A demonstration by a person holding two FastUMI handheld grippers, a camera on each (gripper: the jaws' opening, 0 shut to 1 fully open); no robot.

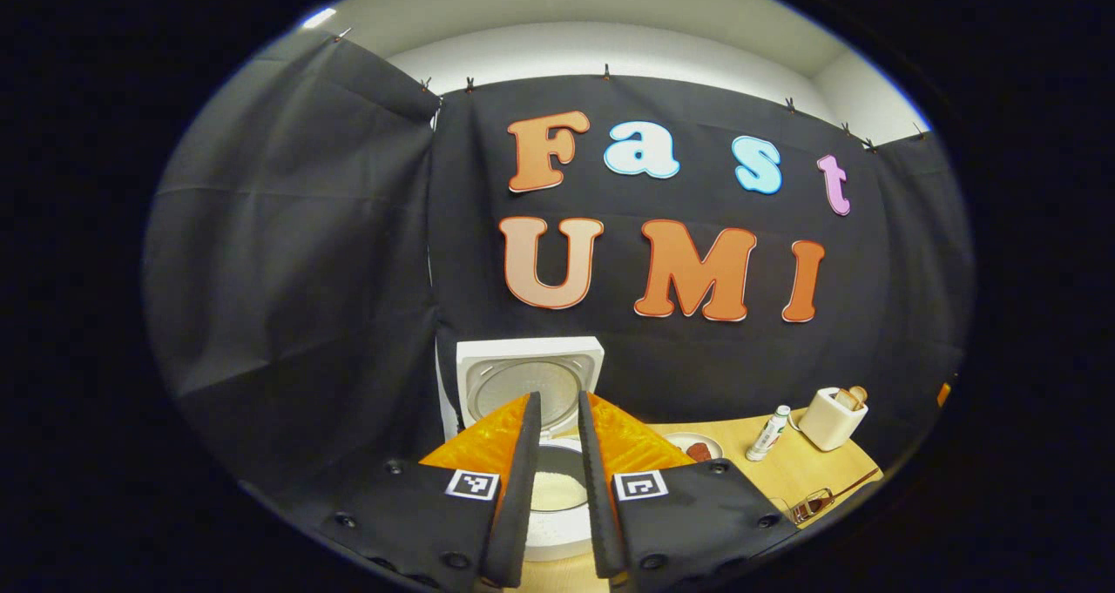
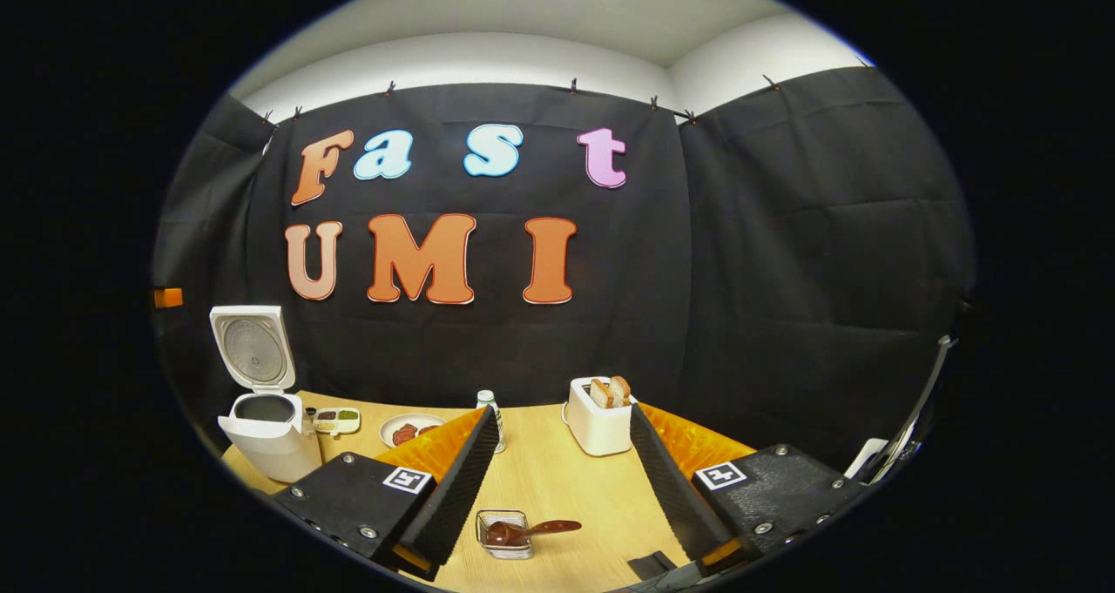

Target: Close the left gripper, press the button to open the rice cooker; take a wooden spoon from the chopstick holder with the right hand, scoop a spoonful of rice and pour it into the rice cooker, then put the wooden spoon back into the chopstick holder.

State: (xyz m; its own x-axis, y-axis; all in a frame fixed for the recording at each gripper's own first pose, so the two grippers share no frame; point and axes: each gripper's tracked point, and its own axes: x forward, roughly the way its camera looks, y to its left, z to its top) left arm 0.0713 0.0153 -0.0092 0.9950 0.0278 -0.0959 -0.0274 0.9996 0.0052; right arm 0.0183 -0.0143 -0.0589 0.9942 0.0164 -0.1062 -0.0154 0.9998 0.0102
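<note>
Worktop [image 2: 557, 480]: pale wood.
Rice cooker [image 2: 266, 441]: white, lid raised, at the worktop's left end.
Right hand-held gripper [image 2: 566, 488]: wide, empty.
Left hand-held gripper [image 1: 557, 488]: narrow gap, empty, over the cooker.
Wooden spoon [image 2: 527, 530]: dark, lying in a small wire basket [image 2: 503, 536].

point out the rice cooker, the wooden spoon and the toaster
rice cooker [image 2: 266, 445]: right gripper view, front of its white body
wooden spoon [image 2: 533, 530]: right gripper view, middle of its handle
toaster [image 2: 598, 427]: right gripper view, its white front face
</note>
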